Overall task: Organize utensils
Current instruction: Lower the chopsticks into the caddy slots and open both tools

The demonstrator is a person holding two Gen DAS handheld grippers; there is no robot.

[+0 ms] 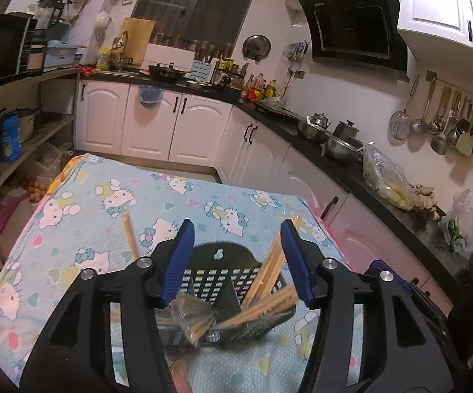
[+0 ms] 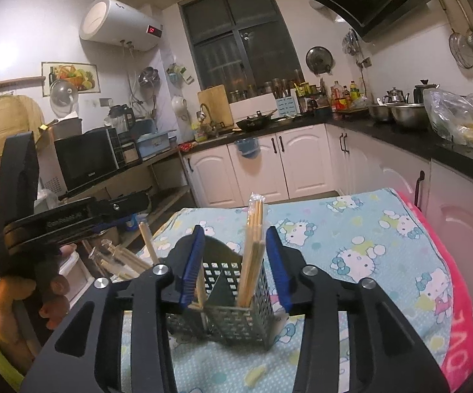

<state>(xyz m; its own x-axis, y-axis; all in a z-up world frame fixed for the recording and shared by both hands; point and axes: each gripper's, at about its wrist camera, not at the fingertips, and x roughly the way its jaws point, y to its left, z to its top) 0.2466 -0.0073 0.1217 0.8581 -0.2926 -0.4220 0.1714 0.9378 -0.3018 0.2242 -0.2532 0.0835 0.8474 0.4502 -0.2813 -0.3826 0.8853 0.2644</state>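
Note:
A black perforated utensil holder (image 1: 225, 281) stands on the Hello Kitty cloth (image 1: 112, 193), split by a middle divider. Wrapped wooden chopsticks (image 1: 271, 273) lean in its right compartment, and a blurred wrapped bundle (image 1: 192, 321) hangs at its near left rim. One chopstick (image 1: 129, 234) sticks up at the left. My left gripper (image 1: 236, 239) is open, its jaws straddling the holder from above. In the right wrist view the holder (image 2: 233, 294) stands between the jaws of my open right gripper (image 2: 235, 249), with chopsticks (image 2: 253, 249) upright in its right compartment. More chopsticks (image 2: 123, 263) lie to its left.
The left handheld gripper and the hand holding it (image 2: 23, 229) sit at the left of the right wrist view. A pink cloth edge (image 2: 459, 311) runs along the table's right side. White cabinets and a dark counter (image 1: 351, 163) with pots stand to the right and behind.

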